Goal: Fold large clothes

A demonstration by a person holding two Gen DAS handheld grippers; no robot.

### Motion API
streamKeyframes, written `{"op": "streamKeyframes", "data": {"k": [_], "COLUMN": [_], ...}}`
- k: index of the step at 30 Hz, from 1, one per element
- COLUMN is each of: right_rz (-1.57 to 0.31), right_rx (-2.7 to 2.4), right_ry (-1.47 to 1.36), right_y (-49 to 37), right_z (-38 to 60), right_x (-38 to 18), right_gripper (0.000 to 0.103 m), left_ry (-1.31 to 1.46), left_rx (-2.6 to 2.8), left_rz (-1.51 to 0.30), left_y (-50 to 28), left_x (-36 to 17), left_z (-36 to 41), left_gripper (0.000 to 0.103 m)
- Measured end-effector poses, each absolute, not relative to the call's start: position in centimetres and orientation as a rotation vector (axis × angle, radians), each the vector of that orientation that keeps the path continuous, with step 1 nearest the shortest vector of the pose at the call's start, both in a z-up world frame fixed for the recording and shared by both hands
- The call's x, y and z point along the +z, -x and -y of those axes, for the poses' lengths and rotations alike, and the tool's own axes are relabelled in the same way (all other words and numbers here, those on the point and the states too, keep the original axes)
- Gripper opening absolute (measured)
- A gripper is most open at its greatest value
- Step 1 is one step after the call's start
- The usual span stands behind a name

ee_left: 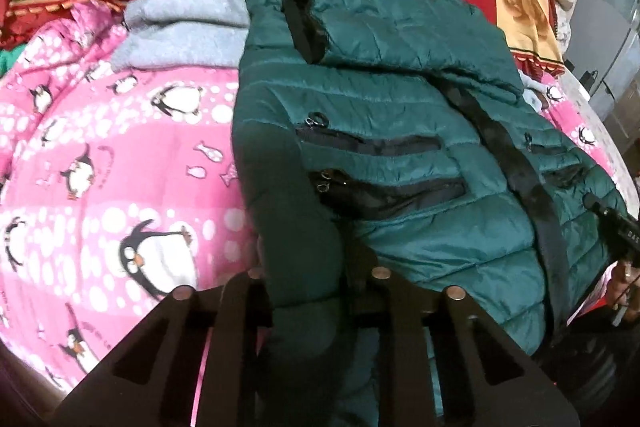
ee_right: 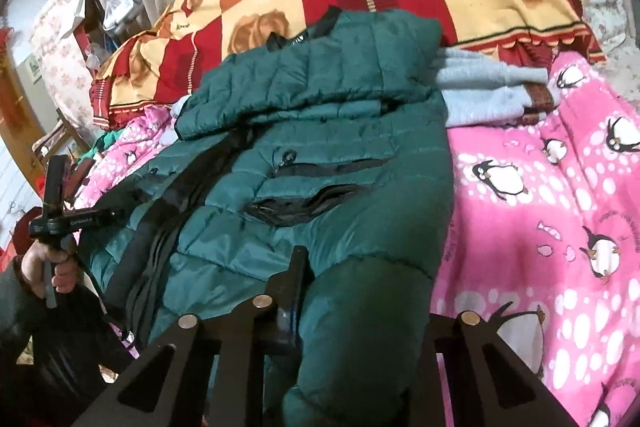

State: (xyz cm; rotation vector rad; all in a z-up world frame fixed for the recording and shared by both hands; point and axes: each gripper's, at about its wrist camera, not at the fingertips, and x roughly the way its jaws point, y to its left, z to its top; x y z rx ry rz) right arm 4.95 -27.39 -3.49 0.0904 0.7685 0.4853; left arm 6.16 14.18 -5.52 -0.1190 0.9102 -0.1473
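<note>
1. Spread over the bed, a pink fleece blanket printed with penguins (ee_left: 120, 163) carries the dark green quilted puffer jacket (ee_left: 392, 131), front up, sleeves already folded in, beside a grey fleece garment (ee_left: 180, 27).
2. Left gripper (ee_left: 312, 275) is clamped tight on the jacket's bottom hem; right gripper (ee_right: 320, 291) is likewise pinched shut on the hem's other corner.
3. Risk: the slick padded fabric may slide out of either pinch as the hem lifts.
4. Risk: uneven lifting could skew the fold or spill the tucked sleeves.
5. Risk: hem might snag the grey garment.
</note>
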Motion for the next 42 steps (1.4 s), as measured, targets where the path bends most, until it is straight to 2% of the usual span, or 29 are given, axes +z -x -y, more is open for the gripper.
{"op": "streamKeyframes", "data": {"k": [17, 26, 42], "right_rz": [-0.763, -0.759, -0.684], "right_rx": [0.501, 0.538, 0.577], "right_ry": [-0.166, -0.259, -0.249], "right_y": [2.7, 6.3, 10.9], "right_z": [28.2, 28.8, 29.9], "right_x": [-2.5, -1.4, 2.1], "right_gripper": [0.018, 0.018, 0.017], "left_ry": [0.057, 0.091, 0.206], "left_rx": [-0.128, -0.146, -0.226], "left_rz": [-0.887, -0.905, -0.893], "left_y": [1.5, 4.9, 10.6], "left_x": [-2.9, -2.1, 0.1], "left_z": [-14.2, -15.2, -16.9], "left_gripper": [0.015, 0.015, 0.015]}}
